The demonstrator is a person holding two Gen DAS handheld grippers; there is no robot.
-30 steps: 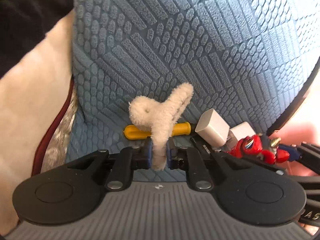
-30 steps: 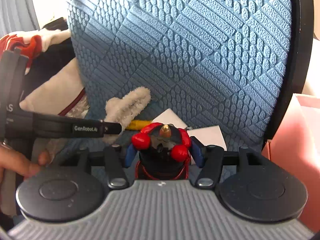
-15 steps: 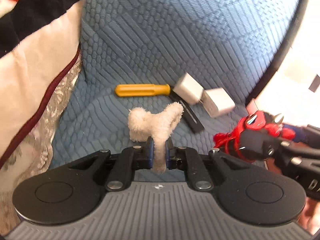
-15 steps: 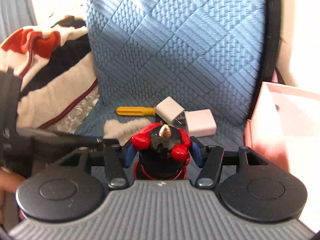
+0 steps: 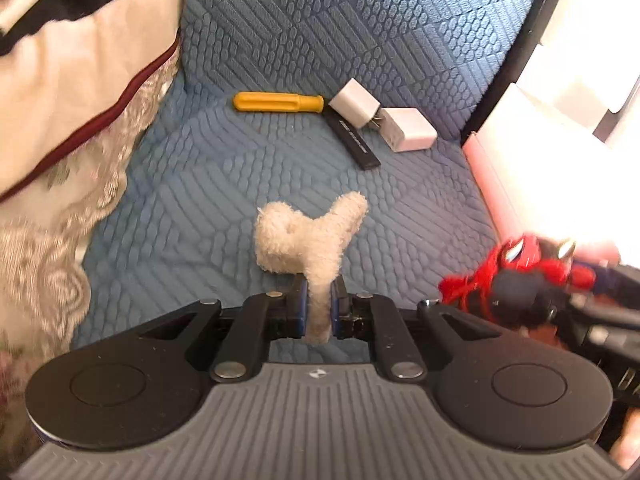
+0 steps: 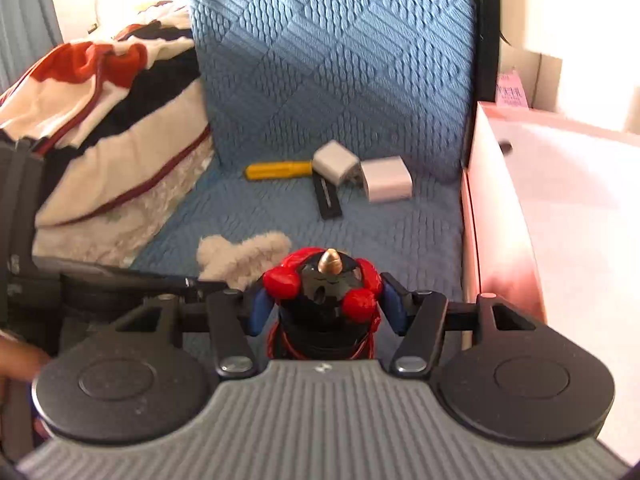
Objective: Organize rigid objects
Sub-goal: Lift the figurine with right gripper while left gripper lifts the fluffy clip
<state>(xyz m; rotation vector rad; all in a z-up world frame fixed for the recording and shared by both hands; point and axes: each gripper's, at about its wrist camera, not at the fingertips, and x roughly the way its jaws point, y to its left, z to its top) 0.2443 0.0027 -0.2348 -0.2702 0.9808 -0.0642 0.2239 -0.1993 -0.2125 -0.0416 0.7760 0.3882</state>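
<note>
My left gripper is shut on a cream fuzzy clip, held above the blue quilted seat. My right gripper is shut on a red and black toy figure with a gold tip; the same toy figure shows blurred at the right of the left wrist view. Farther back on the seat lie a yellow screwdriver handle, a black bar and two white chargers. The fuzzy clip sits just left of the toy in the right wrist view.
Piled blankets and cloth fill the seat's left side. A pink box stands open at the right, against the seat's edge. The blue backrest rises behind the loose items.
Both grippers have pulled back from the backrest with their objects held. The screwdriver, bar and chargers now lie farther off, and the pink box has come into view.
</note>
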